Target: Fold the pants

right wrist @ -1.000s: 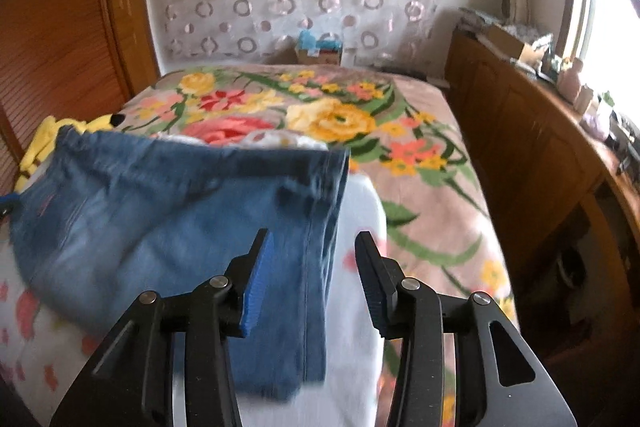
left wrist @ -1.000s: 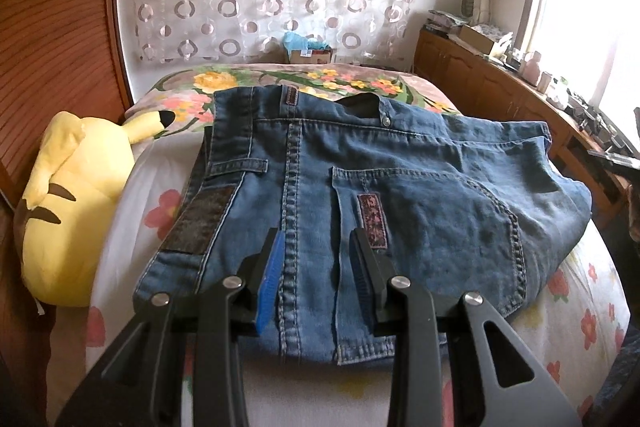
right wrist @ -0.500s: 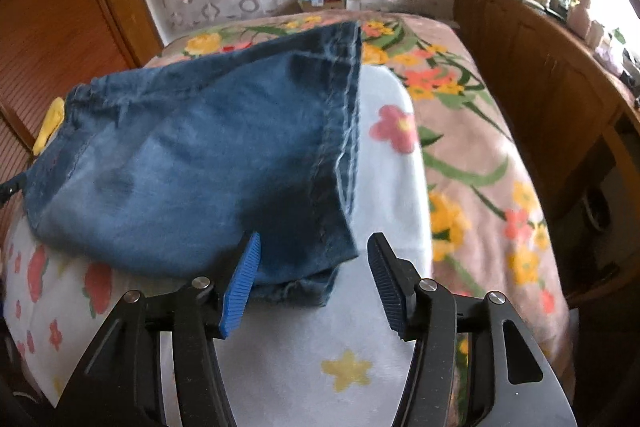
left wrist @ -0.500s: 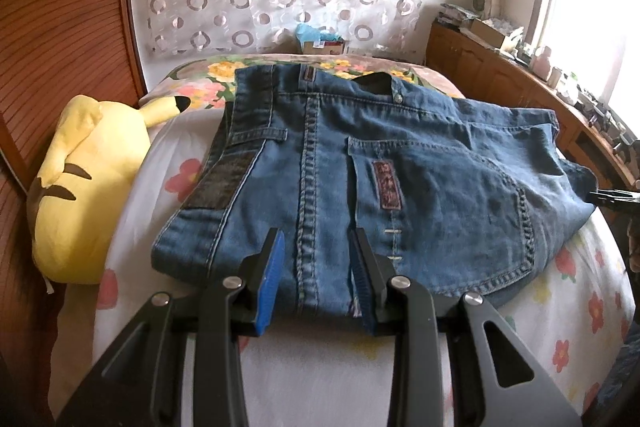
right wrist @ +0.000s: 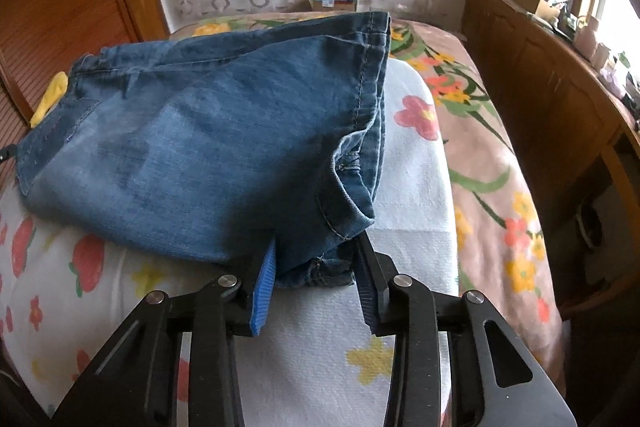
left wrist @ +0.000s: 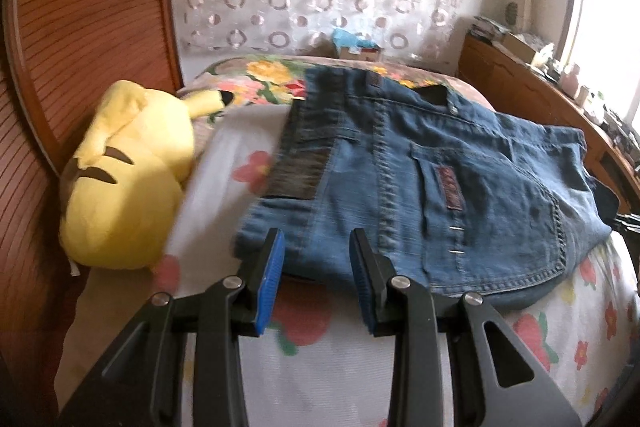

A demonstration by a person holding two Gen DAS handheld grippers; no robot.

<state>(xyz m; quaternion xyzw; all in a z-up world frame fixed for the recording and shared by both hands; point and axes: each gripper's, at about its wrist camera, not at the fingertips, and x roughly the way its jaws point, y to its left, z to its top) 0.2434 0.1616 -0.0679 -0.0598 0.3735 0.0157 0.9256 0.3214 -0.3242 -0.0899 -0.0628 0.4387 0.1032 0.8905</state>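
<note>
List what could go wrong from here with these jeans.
1. The right claw has just been closing on a bunched corner of the jeans; it may catch only some layers, so the rest sag when lifted.
2. The left claw sits at the near edge without gripping, so a pull from the right alone could skew the fold.
3. The plush toy lies close enough to snag.

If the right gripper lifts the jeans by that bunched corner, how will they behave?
Probably floppy: the jeans already crease and bunch at the right gripper. Likely heavy, being stacked in thick layers. Unlikely to slip, given the ribbed pads.
</note>
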